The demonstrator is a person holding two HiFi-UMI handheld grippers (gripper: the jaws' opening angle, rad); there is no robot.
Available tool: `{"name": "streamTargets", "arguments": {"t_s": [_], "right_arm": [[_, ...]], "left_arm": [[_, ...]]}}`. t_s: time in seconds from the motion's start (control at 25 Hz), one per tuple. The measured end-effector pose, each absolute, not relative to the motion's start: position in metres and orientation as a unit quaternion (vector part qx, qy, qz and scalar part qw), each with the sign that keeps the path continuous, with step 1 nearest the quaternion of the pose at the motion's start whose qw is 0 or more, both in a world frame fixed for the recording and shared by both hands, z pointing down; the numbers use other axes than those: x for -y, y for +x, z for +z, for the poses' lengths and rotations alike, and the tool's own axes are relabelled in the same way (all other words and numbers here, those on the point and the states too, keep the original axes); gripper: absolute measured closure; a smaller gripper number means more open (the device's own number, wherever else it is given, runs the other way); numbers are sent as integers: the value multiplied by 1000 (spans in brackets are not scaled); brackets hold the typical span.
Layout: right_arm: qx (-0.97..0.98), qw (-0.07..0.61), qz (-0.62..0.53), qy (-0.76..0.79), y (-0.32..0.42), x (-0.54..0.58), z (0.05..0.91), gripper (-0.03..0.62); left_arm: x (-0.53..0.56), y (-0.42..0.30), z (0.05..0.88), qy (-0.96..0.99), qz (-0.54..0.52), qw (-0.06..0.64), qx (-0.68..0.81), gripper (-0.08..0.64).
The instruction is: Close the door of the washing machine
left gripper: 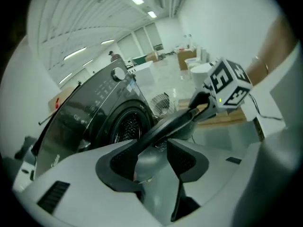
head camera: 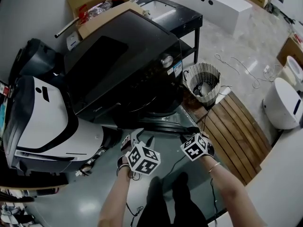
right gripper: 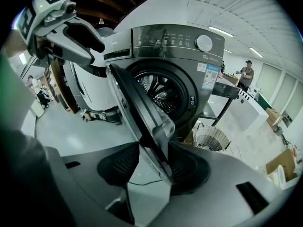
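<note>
The washing machine (head camera: 124, 65) is gleaming dark grey at centre; right of it the wire basket (head camera: 214, 75) is showing white mesh, the slatted boards (head camera: 236, 126) brown stripes

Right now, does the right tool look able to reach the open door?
Likely yes: the edge of the door stands between the open jaws of the right tool, and nothing blocks the way.

No readable text, only illegible stickers (right gripper: 207, 75) on the washing machine (right gripper: 156, 46) front.
</note>
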State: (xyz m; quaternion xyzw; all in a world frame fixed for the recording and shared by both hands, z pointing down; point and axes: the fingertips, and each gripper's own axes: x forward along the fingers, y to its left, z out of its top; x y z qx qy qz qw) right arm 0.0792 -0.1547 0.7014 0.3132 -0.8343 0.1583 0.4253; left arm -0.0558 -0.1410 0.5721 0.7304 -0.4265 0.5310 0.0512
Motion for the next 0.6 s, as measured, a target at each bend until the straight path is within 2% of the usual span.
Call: {"name": "streamTargets", "arguments": {"t_s": [0.24,0.6], "right_arm": [[837,424,151,310,81,164,703,393],[847,419,135,298,83,189,705,388]], "left_arm": [[152,-52,592,716,605,-37,347,347],[173,-54,612,703,619,-57,346,360]]}}
